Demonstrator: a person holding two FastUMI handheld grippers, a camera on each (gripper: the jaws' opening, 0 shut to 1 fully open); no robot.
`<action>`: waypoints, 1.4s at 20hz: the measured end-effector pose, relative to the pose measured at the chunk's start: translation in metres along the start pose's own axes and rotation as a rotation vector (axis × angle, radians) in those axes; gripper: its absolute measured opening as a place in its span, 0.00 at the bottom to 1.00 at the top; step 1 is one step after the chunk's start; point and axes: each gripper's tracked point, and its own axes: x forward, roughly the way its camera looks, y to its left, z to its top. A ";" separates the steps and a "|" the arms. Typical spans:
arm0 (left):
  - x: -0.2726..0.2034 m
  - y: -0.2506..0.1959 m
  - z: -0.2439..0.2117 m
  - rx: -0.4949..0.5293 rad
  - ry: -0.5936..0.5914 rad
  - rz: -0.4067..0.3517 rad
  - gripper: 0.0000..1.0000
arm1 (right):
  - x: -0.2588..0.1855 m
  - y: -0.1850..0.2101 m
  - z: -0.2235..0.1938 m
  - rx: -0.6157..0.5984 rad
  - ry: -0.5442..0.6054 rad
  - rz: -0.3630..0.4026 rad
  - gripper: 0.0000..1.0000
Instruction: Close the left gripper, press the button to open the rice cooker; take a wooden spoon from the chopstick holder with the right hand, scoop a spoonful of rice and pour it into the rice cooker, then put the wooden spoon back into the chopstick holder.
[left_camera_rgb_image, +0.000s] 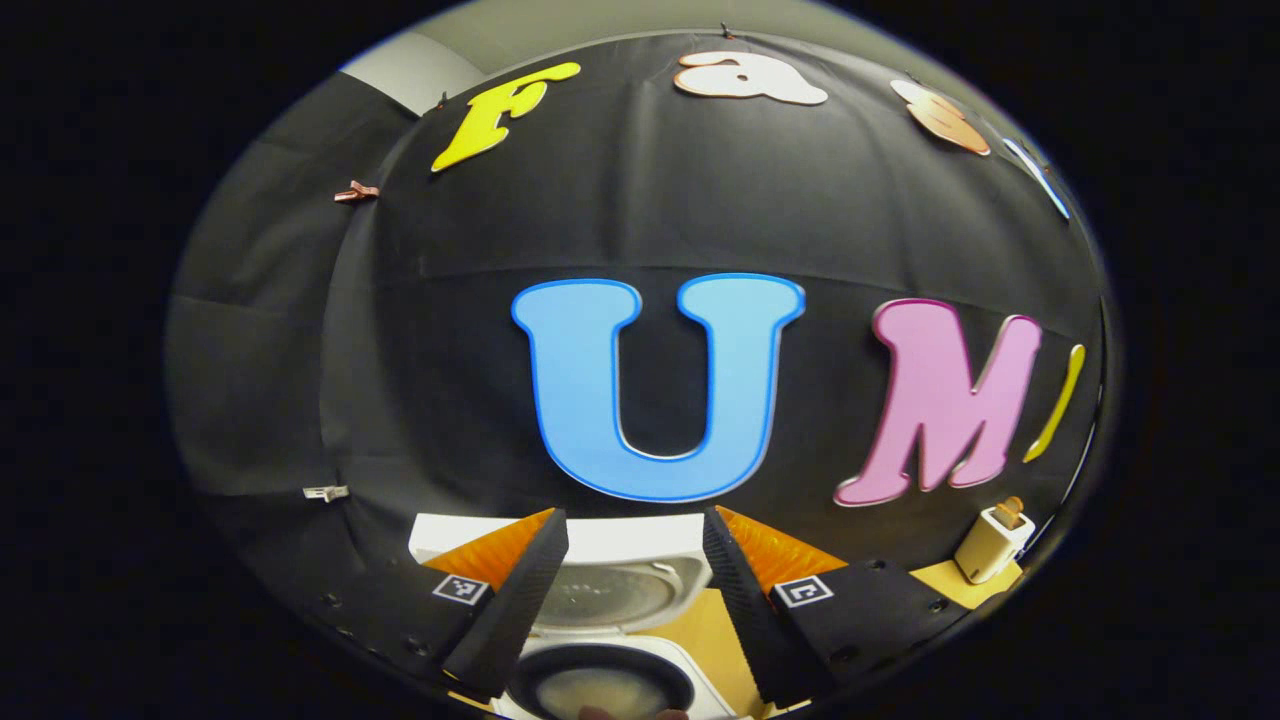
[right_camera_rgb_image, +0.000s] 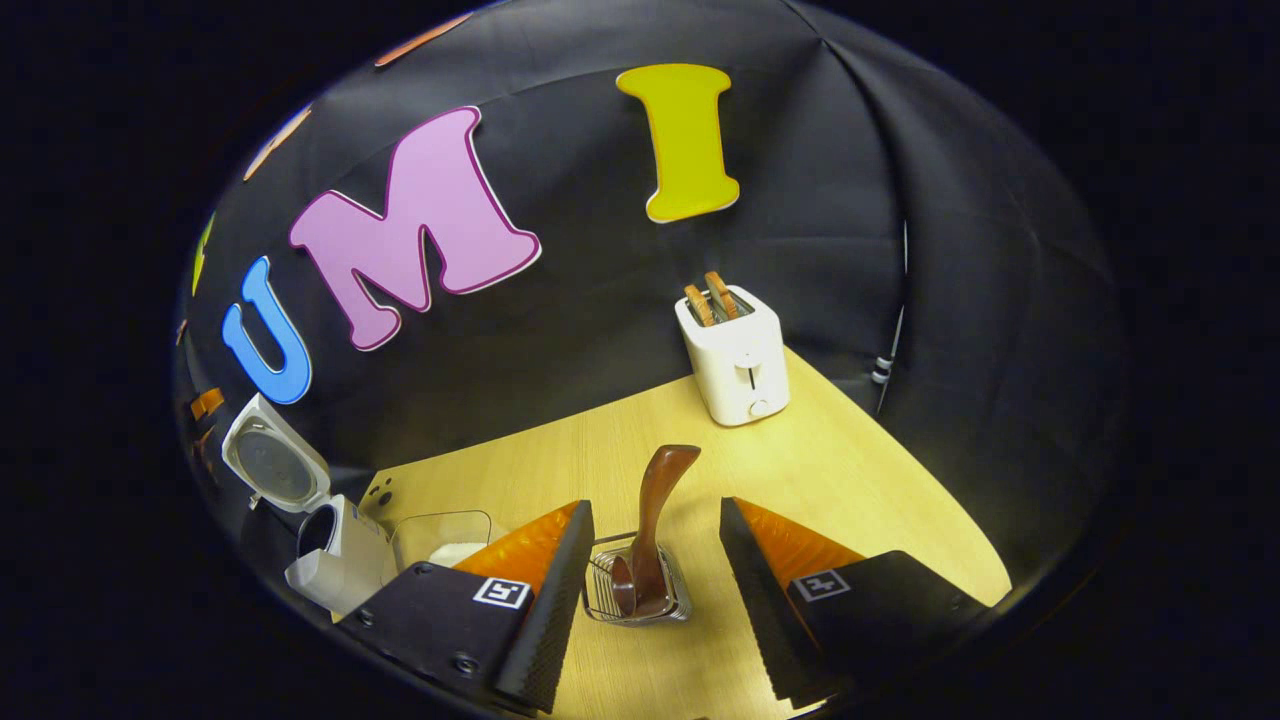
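Left gripper view looks over the left gripper (left_camera_rgb_image: 635, 600), whose two fingers stand wide apart with nothing held between them. Below and between the fingers sits the white rice cooker (left_camera_rgb_image: 610, 680), its lid (left_camera_rgb_image: 610, 585) swung up and back so the round inner pot (left_camera_rgb_image: 603, 690) lies exposed, with a pale layer at its bottom. A white toaster (left_camera_rgb_image: 990, 542) stands far off at the right on the wooden table (left_camera_rgb_image: 705, 630). Right gripper view shows the right gripper (right_camera_rgb_image: 650, 600) with its fingers likewise spread wide and gripping nothing. Between them, on the light wooden table (right_camera_rgb_image: 850, 480), stands the wire chopstick holder (right_camera_rgb_image: 640, 592), and the dark wooden spoon (right_camera_rgb_image: 655, 520) rests in it, its handle leaning up and toward the right, clear of both fingers. To the left a clear container (right_camera_rgb_image: 440, 540) with white rice inside sits just beside the open rice cooker (right_camera_rgb_image: 335, 560), whose raised lid (right_camera_rgb_image: 272, 465) tilts back. Farther off, near the booth wall, the toaster (right_camera_rgb_image: 735, 355) stands upright with two slices of toast (right_camera_rgb_image: 710, 297) poking out of its slots.
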 end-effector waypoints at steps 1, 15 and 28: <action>0.010 0.006 0.002 0.001 0.005 0.012 0.88 | -0.005 -0.001 0.002 -0.005 -0.008 -0.010 0.80; 0.057 0.025 -0.043 0.030 0.142 0.054 0.93 | -0.037 0.006 0.020 0.027 -0.052 -0.034 0.87; -0.063 0.001 -0.113 0.012 0.232 0.043 0.92 | -0.017 0.031 0.020 -0.051 -0.005 0.055 0.87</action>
